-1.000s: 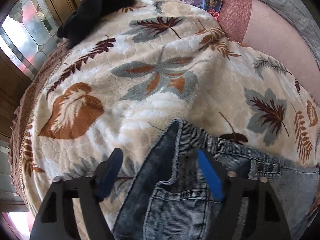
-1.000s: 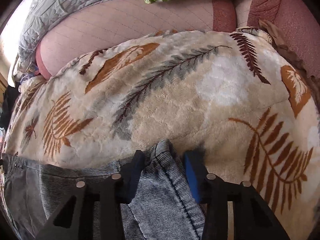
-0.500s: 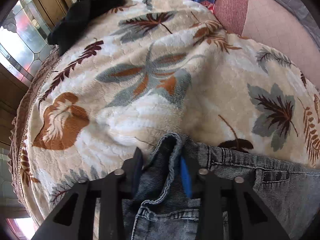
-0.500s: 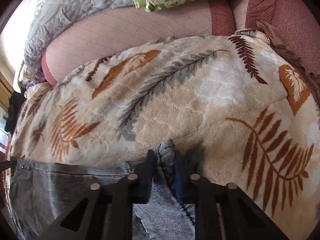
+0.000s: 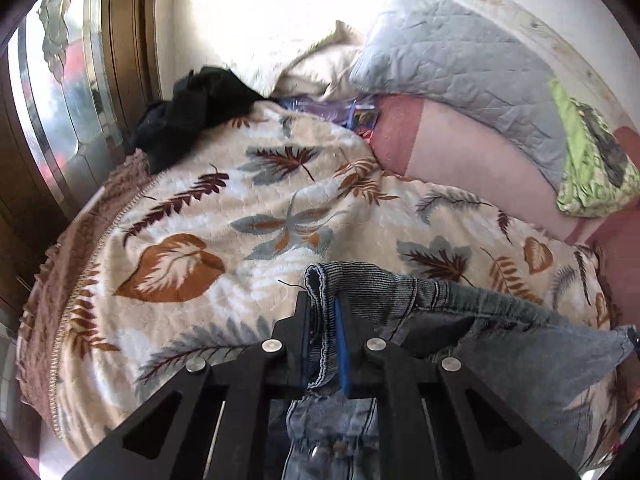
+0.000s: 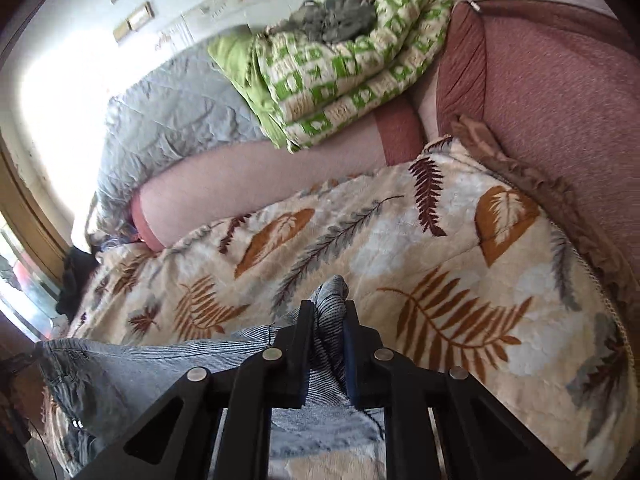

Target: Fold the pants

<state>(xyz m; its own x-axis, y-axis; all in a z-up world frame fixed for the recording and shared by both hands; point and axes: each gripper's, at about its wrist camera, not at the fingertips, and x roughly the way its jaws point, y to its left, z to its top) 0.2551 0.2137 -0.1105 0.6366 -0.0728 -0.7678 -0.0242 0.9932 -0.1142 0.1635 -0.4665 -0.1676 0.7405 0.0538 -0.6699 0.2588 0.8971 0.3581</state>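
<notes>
A pair of blue denim pants (image 5: 460, 300) hangs between my two grippers above a leaf-patterned blanket (image 5: 200, 220). My left gripper (image 5: 323, 312) is shut on one corner of the waistband, lifted off the bed. My right gripper (image 6: 329, 316) is shut on the other corner of the pants (image 6: 160, 364), which stretch away to the left in that view. The lower part of the pants is hidden below both frames.
The blanket (image 6: 440, 272) covers a pink bed. A grey quilted pillow (image 5: 460, 64) and a green patterned quilt (image 6: 340, 64) lie at the far side. A black garment (image 5: 192, 116) sits near the window (image 5: 52, 92) at the left.
Both grippers closed on the pants' waistband corners and lifted them up off the blanket; the views tilted up toward the pillows and wall.
</notes>
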